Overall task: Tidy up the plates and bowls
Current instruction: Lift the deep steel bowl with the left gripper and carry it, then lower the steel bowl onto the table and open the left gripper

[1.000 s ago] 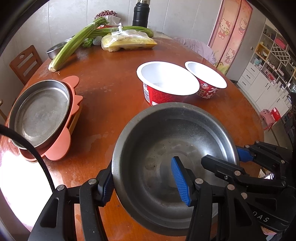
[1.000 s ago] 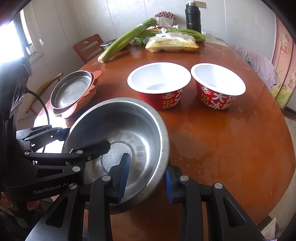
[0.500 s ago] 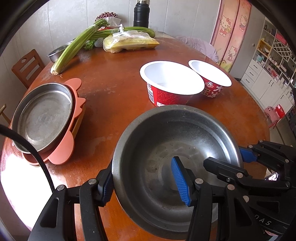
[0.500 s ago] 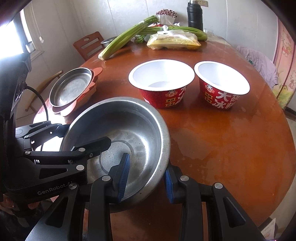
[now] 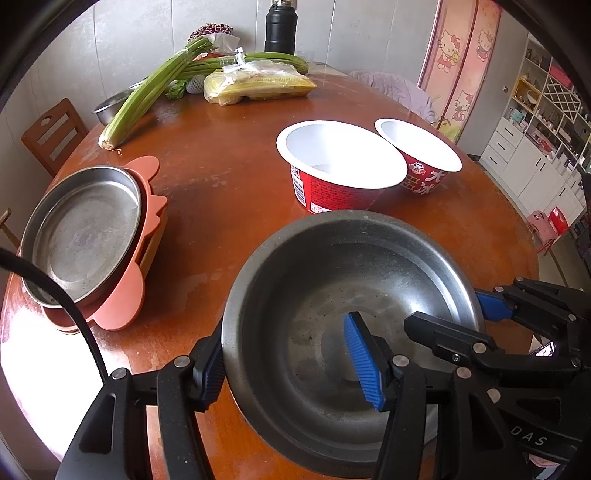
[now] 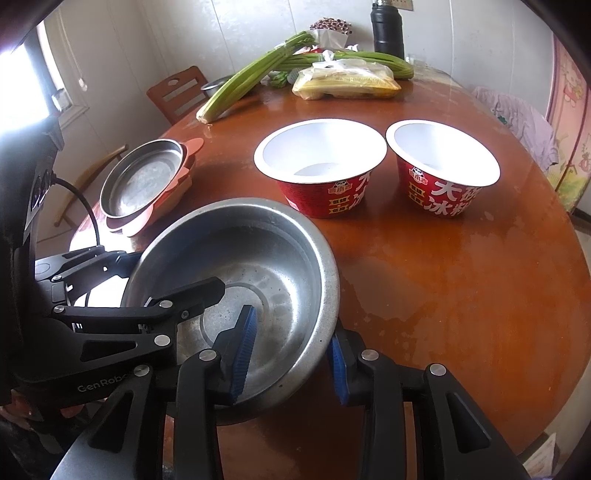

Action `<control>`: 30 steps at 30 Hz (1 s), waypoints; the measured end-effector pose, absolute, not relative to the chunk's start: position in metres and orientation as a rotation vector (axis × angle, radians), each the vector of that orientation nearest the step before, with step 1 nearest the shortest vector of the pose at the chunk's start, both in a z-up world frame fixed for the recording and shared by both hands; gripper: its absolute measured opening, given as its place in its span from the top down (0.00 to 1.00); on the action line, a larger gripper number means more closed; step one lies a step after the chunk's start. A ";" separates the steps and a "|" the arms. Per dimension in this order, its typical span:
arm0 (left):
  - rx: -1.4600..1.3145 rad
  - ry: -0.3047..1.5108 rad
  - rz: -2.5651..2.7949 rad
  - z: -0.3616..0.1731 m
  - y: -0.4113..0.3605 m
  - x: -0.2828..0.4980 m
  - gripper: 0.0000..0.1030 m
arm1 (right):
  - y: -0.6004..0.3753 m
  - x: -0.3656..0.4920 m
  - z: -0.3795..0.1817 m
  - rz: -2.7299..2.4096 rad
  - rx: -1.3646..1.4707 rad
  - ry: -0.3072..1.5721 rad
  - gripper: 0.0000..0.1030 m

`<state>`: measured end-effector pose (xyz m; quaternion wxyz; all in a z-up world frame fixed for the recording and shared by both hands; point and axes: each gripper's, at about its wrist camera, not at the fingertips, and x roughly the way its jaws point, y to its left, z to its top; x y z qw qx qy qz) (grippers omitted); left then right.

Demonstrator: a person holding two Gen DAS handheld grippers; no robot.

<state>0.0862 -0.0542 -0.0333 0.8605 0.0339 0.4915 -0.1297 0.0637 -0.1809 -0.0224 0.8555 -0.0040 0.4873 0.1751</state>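
A steel bowl [image 5: 332,295] [image 6: 258,258] sits low over the near edge of the wooden table [image 5: 229,177]. My left gripper [image 5: 288,369] [image 6: 173,273] straddles the bowl's left wall and its jaws are opening. Its outer pad is at the rim and its inner pad stands off the wall. My right gripper [image 6: 290,358] [image 5: 458,314] is shut on the bowl's right rim, one pad inside and one outside. A steel plate [image 5: 81,236] [image 6: 144,181] lies on a pink tray [image 5: 122,306] at the left. Two red paper bowls [image 5: 340,162] [image 6: 443,155] stand upright behind the steel bowl.
Celery stalks [image 5: 147,92], a bag of yellow food [image 5: 258,81], a black flask [image 5: 280,26] and a small steel basin [image 5: 110,107] are at the table's far side. A wooden chair [image 5: 51,136] stands at the left. Bare tabletop lies between the tray and the paper bowls.
The view has drifted slightly. Both grippers stay at the steel bowl's rim, and the bowl keeps its place between them.
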 end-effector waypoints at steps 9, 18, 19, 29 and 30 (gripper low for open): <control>0.059 0.993 -0.282 -0.023 -0.050 0.082 0.41 | -0.193 0.065 -0.014 0.342 0.037 0.988 0.63; 0.078 0.948 -0.255 -0.011 -0.050 0.076 0.40 | -0.202 0.064 -0.007 0.328 0.075 0.950 0.62; 0.078 0.944 -0.252 -0.010 -0.049 0.076 0.40 | -0.203 0.064 -0.006 0.327 0.080 0.947 0.62; 0.073 0.909 -0.237 0.001 -0.044 0.078 0.39 | -0.210 0.066 0.005 0.308 0.102 0.912 0.61; 0.073 0.907 -0.236 0.001 -0.044 0.078 0.39 | -0.210 0.066 0.007 0.307 0.102 0.906 0.61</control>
